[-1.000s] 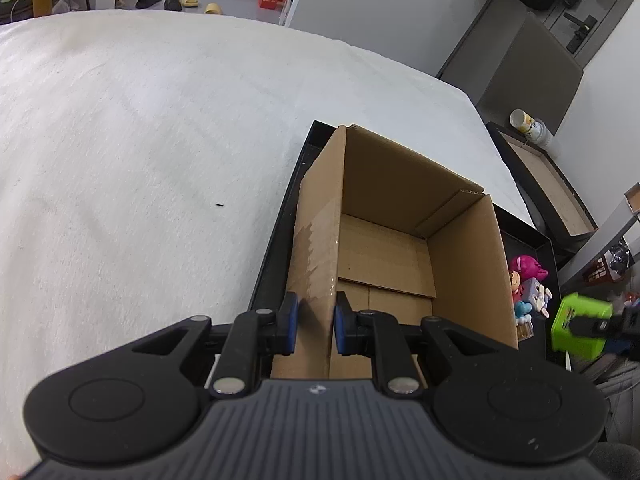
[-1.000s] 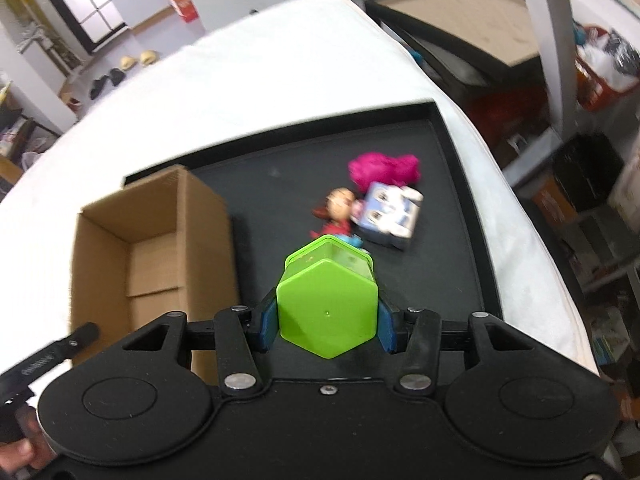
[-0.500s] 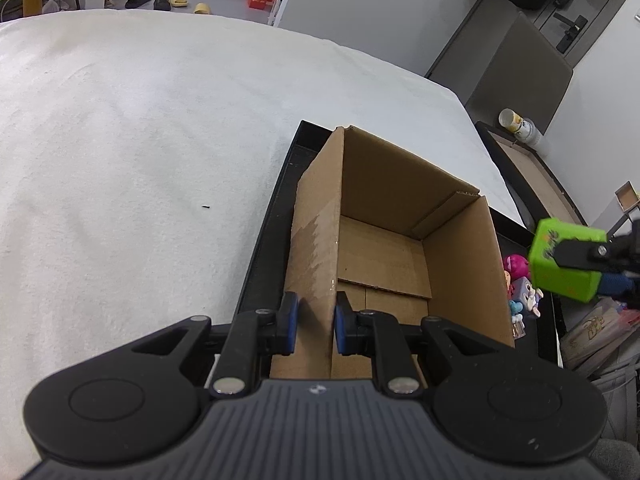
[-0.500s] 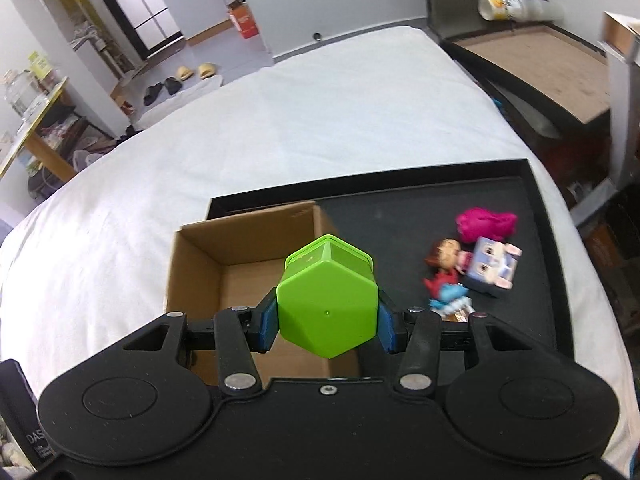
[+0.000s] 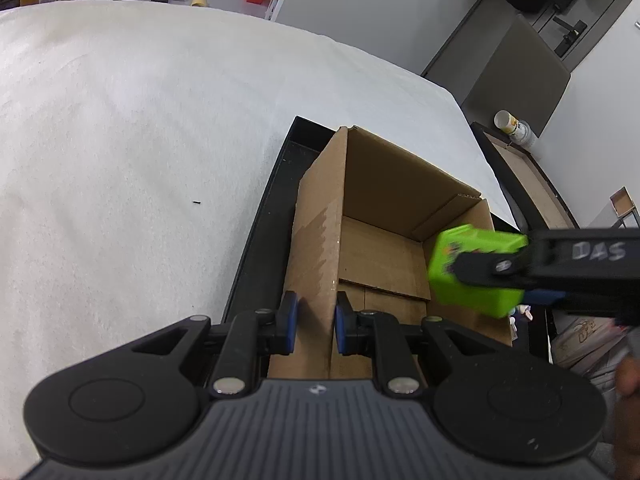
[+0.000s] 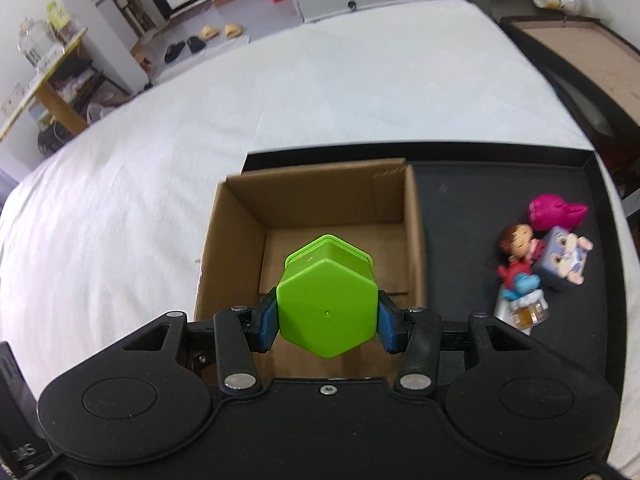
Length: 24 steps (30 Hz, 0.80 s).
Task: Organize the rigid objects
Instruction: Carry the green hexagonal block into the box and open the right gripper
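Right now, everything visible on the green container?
The green container is bright lime, looks like plastic, hexagonal, with a stepped rim at its far end. The right hand-held gripper clamps it by two opposite sides, off the ground, above the open cardboard box. Nothing else touches it.

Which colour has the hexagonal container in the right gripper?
Bright green hexagonal container; clearest in the right wrist view.
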Motion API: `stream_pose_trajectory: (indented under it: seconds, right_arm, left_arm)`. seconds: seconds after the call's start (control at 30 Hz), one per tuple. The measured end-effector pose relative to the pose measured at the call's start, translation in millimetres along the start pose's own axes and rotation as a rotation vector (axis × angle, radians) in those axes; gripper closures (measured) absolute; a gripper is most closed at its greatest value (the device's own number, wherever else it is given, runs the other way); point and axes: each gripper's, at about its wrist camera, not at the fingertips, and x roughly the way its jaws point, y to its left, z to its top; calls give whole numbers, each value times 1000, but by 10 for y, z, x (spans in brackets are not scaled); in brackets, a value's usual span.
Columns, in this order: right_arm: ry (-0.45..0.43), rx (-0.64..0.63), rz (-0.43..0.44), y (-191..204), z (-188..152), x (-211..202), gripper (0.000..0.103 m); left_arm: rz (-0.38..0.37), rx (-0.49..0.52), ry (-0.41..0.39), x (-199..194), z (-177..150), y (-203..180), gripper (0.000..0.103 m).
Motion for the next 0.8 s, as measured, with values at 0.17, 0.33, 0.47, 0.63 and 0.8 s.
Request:
stream_pose_trajectory:
  seconds: [0.17,0.33,0.47,0.63,0.8]
  right_arm:
    - [54,-9,-22,82,-44,198,56]
    - [81,6,-28,151,-66,365,56]
    - [19,47,36,156,-32,354,55]
    - [-37,73,70,144,-21,276,48]
    - [-29,56,53,96,-62,213,31]
  left_arm:
    - [-7,-15,7,18,8,3,85]
    - [-12,-21,10,38,16,16,85]
    - [-19,-31,13,47,27,45,85]
    - [-18,-25,13,50,32,35,85]
    - [-18,-10,23,64,47,9,85]
